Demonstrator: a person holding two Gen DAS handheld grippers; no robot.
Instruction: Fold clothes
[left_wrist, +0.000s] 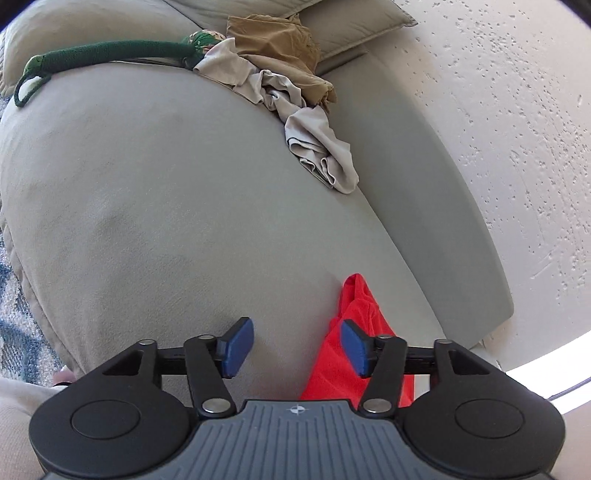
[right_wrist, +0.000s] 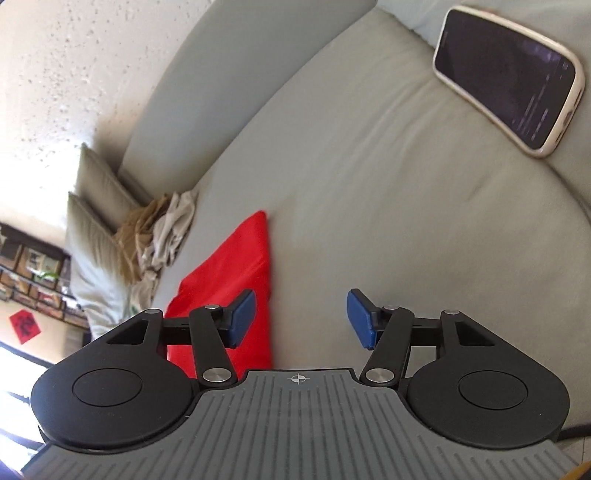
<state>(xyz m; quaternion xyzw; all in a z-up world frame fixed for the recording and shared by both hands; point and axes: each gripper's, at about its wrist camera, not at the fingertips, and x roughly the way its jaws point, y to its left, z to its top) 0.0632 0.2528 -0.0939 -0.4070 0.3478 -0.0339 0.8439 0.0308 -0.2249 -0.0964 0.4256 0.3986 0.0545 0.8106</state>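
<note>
bright daylight, fisheye-warped edges (slight blur)

Each gripper, the left gripper (left_wrist: 297, 347) and the right gripper (right_wrist: 301, 319), has two blue rubber pads (left_wrist: 240, 345) on black hinged links fixed with round silver screws (left_wrist: 218, 405). Behind them sit two round black discs (right_wrist: 107, 391) and a grey ribbed plate (right_wrist: 299, 417) bearing a small white crosshair mark (right_wrist: 297, 378).

From my left wrist view, the red cloth (left_wrist: 356, 354) runs under the gripper body, so I can't see its near end. The rug (left_wrist: 14, 325) is cut off at the edge. On my right view, the shelves (right_wrist: 33, 273) blur out.
</note>
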